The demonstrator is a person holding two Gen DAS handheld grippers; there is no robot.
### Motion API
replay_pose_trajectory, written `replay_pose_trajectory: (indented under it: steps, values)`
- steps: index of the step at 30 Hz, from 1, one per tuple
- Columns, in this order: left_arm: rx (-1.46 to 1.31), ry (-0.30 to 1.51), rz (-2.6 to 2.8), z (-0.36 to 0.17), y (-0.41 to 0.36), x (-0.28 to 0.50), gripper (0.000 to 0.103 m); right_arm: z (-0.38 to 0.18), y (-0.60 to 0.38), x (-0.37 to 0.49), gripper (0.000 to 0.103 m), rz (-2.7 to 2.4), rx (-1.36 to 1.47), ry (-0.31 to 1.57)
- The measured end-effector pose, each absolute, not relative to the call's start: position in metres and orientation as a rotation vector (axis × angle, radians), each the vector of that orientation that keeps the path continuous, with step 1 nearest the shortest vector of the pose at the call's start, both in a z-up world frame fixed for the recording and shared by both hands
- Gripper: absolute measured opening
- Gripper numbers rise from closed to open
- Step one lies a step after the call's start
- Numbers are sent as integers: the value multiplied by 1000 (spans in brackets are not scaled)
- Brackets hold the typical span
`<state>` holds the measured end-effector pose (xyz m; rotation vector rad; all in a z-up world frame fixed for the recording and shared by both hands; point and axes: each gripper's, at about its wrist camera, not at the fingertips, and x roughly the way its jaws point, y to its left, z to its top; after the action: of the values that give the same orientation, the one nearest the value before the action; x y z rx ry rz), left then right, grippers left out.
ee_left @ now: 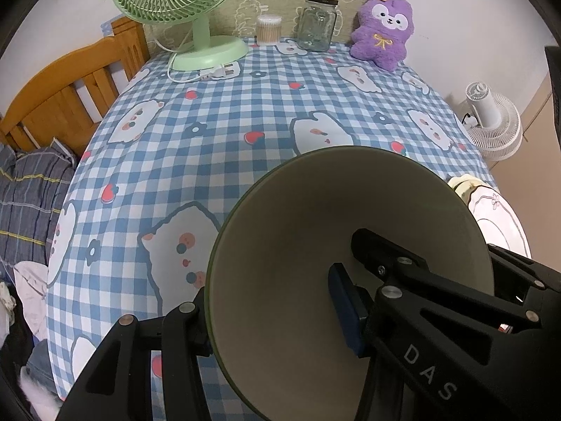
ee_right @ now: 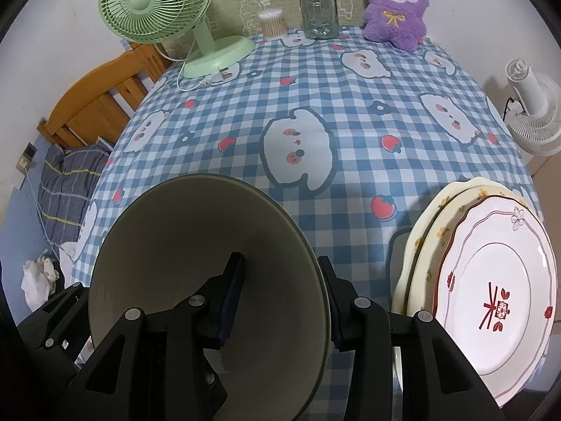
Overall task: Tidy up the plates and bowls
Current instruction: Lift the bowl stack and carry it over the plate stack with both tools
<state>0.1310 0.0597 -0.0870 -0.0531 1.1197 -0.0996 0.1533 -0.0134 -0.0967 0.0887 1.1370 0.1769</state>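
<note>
Gripping the bowl (ee_left: 315, 263) with both grippers at once. My left gripper (ee_left: 277, 315) is closed on the bowl's left wall, one finger inside, one outside against the green outer skin. My right gripper (ee_right: 280, 298) is clamped the same way on the bowl's (ee_right: 196, 266) right wall, blue pad inside, other finger outside. The bowl sits tilted, mouth facing me, beige inside, over the near part of the checked tablecloth (ee_left: 210, 122); can't tell if it touches the cloth.

Just right of the bowl, near edge: plate stack (ee_right: 491, 280), white plate with red trim on top, cream floral plates (ee_right: 424, 231) under it. In the left wrist view only a sliver of the stack (ee_left: 498, 217) shows past the bowl rim.

Far side of the table, left to right: green fan (ee_right: 157, 3), cotton swab tub (ee_right: 271, 22), glass jar (ee_right: 317, 10), purple plush (ee_right: 396, 7). White fan (ee_right: 533, 112) off the right edge, wooden bed frame (ee_left: 70, 87) on the left.
</note>
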Motion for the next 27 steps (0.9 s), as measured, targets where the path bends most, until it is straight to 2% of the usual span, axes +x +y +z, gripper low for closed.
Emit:
replay_pose_trajectory:
  steps: [27]
  values:
    - [-54,1061,-119,-49,19,119,54,-54,-50,131,45,153,107,1071]
